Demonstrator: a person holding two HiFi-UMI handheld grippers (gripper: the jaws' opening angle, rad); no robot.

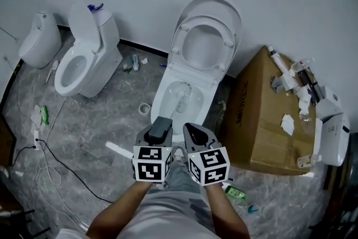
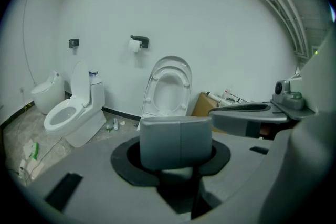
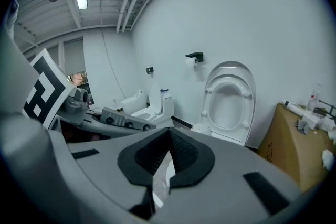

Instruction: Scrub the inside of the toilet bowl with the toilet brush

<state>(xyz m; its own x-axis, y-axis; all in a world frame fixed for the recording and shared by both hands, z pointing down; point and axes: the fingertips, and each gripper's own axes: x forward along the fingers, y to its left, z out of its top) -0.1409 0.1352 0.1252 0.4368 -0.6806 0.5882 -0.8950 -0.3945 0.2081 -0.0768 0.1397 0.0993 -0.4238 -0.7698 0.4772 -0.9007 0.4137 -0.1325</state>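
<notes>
Judging from how things lie, no scrubbing stroke is being made: the left gripper (image 1: 161, 123) and the right gripper (image 1: 194, 131) are held side by side just short of the toilet bowl (image 1: 158, 102), each with its jaws pressed together and nothing caught between them. The seat and lid (image 1: 208, 15) are stood upright against the wall, so the bowl is fully open. A pale, bristly shape (image 1: 180, 92) is seen low in the bowl and may be the toilet brush's head, though this cannot be settled. A white stick (image 1: 118, 149) is laid on the floor just left of the left gripper. Such a scene would suit a brush about to be taken up as well as one already put down. For good scrubbing, the handle would have to be clamped firmly and the bristles kept against the porcelain, under the rim included. The second toilet (image 1: 62, 76) appears empty, and the cardboard box (image 1: 260, 120) is closed, with white fittings scattered on top.
</notes>
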